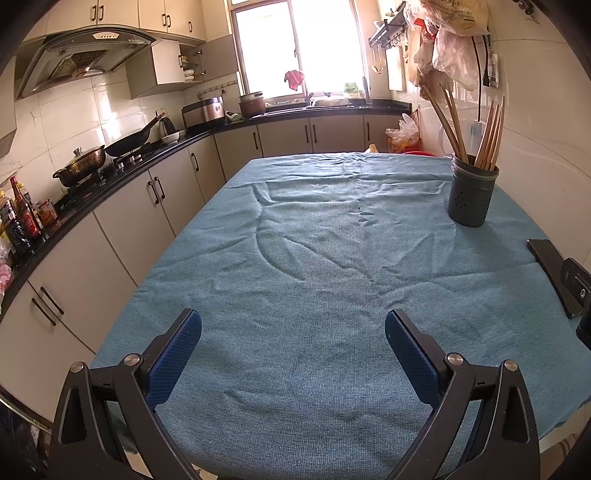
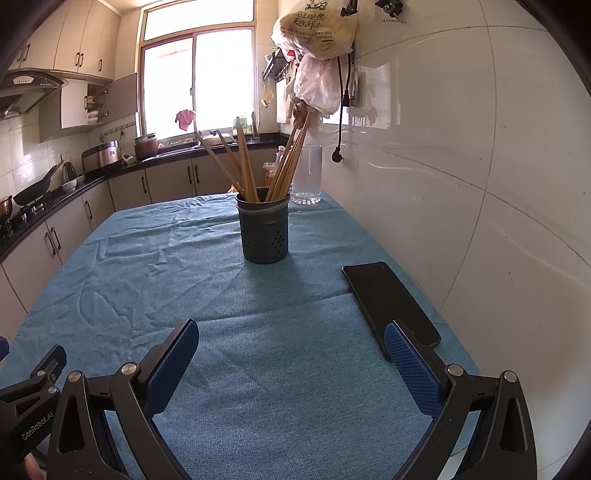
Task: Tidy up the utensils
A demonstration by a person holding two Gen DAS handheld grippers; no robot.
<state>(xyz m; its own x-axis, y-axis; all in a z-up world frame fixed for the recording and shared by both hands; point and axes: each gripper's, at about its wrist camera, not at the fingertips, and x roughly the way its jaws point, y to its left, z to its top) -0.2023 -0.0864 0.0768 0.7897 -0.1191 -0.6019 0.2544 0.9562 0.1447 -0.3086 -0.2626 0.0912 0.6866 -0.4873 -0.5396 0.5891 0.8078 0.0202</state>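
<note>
- The dark holder cup (image 2: 266,230) stands upright on the blue cloth (image 2: 258,369), toward the far right side of the table, near the white tile wall (image 2: 461,184).
- Wooden chopsticks (image 2: 246,166) stick up out of it in 2 bunches: one leans left, the other leans right.
- Right cam sees the cup straight ahead w/ small dot holes low on its side. Left cam sees the same cup (image 1: 471,192) far off to its right, chopsticks (image 1: 489,129) fanned out the same way.
- A black phone (image 2: 384,299) lies flat on the cloth betw. the cup and the right gripper (image 2: 291,354), close to the wall. Right cam shows nearly all of it; left cam shows only a dark strip (image 1: 550,273) at its right edge.
- A clear glass jar (image 2: 308,173) stands just behind the cup. Only the right cam shows it clearly.
- Right gripper: blue pads spread wide, nothing betw. them, over the cloth. One pad (image 2: 412,365) covers the near end of the phone in the pic; can't tell if they touch.
- Left gripper (image 1: 293,345): spread wide too, holding nothing, above bare cloth near the table's near edge.
- Only the left cam shows much of the stove side: a pot w/ lid (image 1: 79,168), a black wok (image 1: 129,142) and sauce bottles (image 1: 22,218) on the dark counter.
- Plastic bags (image 2: 317,33) hang on the wall above the cup.
</note>
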